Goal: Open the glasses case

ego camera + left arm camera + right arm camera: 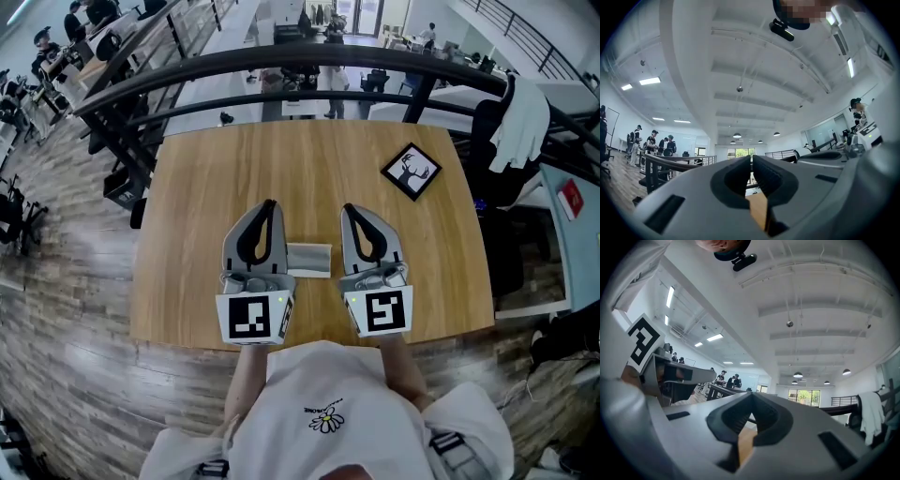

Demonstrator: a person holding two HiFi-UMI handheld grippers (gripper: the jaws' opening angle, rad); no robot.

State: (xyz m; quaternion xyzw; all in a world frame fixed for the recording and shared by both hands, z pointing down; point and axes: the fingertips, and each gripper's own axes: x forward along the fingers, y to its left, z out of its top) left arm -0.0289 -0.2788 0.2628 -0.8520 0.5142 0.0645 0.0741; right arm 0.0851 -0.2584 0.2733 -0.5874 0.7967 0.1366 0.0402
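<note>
- Left claw [271, 204]: jaws together, empty, tips raised.
- Right claw [348, 209]: same, closed on nothing.
- Case [309, 260] lies flat between my claws, probably so both reach it; lid state unclear.

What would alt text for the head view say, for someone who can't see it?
Seen from above, a person holds the left gripper and right gripper, both shut, at a wooden table, with a grey glasses case lying between them. A framed deer picture sits near the far right corner.
</note>
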